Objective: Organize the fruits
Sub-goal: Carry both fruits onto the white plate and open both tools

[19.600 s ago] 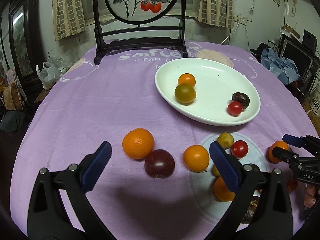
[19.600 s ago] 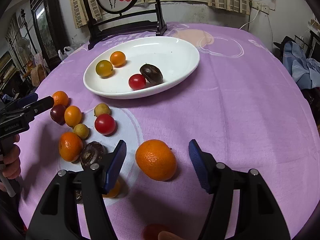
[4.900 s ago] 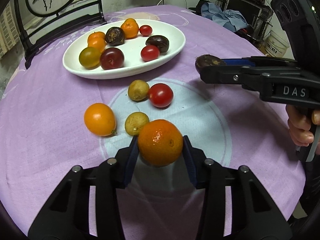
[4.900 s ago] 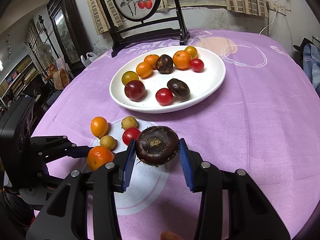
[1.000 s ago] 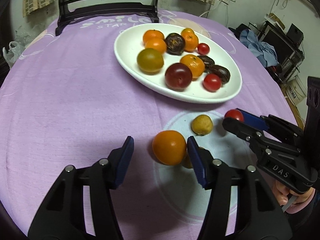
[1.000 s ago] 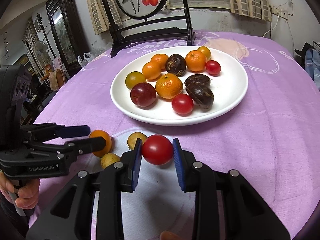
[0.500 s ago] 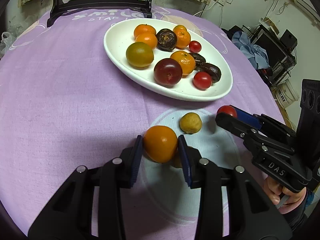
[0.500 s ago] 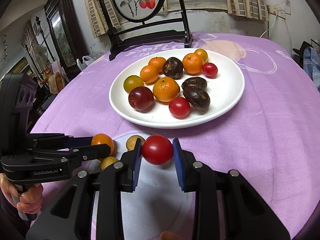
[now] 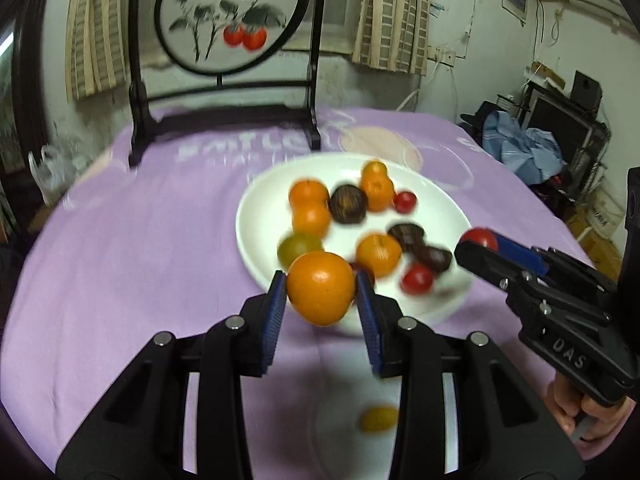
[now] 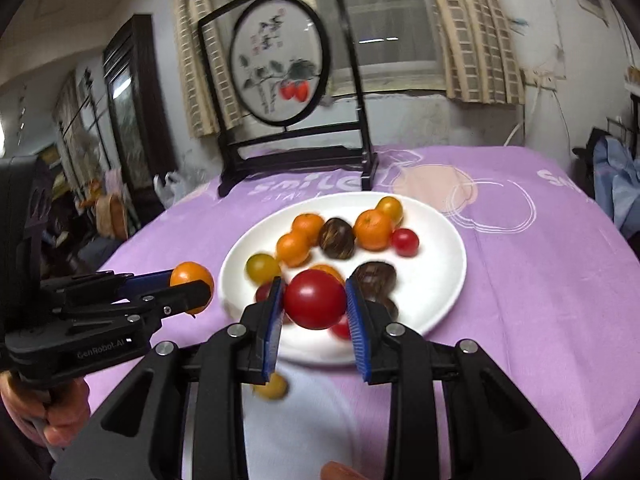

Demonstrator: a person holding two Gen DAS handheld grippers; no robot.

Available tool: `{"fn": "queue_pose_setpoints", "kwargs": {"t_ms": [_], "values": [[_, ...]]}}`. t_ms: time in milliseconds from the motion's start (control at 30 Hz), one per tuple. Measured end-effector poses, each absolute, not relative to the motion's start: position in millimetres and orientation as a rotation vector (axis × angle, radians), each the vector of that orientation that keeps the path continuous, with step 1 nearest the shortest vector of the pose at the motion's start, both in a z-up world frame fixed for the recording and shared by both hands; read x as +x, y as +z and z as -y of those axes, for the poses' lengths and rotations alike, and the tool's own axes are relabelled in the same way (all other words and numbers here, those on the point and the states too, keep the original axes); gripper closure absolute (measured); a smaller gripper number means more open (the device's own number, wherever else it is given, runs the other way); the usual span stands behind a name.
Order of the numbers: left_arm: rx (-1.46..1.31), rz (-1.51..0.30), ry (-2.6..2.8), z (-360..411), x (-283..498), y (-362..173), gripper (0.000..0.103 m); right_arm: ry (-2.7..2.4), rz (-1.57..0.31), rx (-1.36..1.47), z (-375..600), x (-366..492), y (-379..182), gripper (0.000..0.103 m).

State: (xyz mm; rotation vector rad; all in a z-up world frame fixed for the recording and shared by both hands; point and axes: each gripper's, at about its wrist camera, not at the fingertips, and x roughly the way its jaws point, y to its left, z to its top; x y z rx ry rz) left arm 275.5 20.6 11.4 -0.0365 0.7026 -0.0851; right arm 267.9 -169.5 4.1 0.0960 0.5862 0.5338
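My left gripper (image 9: 320, 285) is shut on an orange fruit (image 9: 321, 300) and holds it in the air just before the near rim of the white plate (image 9: 256, 216). My right gripper (image 10: 313, 286) is shut on a red tomato (image 10: 315, 304), also raised in front of the plate (image 10: 440, 264). Each view shows the other gripper from the side: the tomato (image 9: 480, 239) at the right, the orange fruit (image 10: 191, 278) at the left. Several oranges, dark fruits, small tomatoes and a green-yellow fruit lie on the plate. A small yellow fruit (image 9: 378, 419) (image 10: 272, 387) lies on the cloth below.
A purple tablecloth (image 9: 120, 240) covers the round table. A black stand with a round painted screen (image 9: 228, 20) rises behind the plate. A hand (image 10: 60, 412) grips the left tool's handle. Furniture and clutter surround the table.
My left jaws closed on the orange fruit, then lifted it off the cloth towards the plate. My right gripper rose with the tomato. Both views tilted up, blurred.
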Motion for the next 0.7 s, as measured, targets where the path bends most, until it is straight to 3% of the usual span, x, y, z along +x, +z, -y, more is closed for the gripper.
{"fn": "queue_pose_setpoints", "kwargs": {"t_ms": [367,400,433,467,500,700], "values": [[-0.012,-0.763,0.001,-20.8,348.7,-3.7,0.067,0.471,-0.628,0.102,165.0,328.6,-16.5,0.071],[-0.005,-0.765,0.009,-20.5,349.1,-3.6,0.064,0.466,-0.630,0.102,165.3,328.4,-17.2,0.059],[0.008,-0.760,0.023,-20.4,346.4,-1.2,0.042,0.465,-0.630,0.105,166.1,327.7,-16.9,0.051],[0.014,-0.745,0.041,-20.4,342.7,1.6,0.028,0.466,-0.626,0.110,167.2,325.8,-15.3,0.043],[0.016,-0.721,0.064,-21.1,337.6,5.6,0.016,0.468,-0.620,0.117,168.7,322.4,-12.3,0.042],[0.020,-0.676,0.091,-24.2,303.8,20.4,0.008,0.496,-0.578,0.162,177.3,294.0,7.5,0.042]]}}
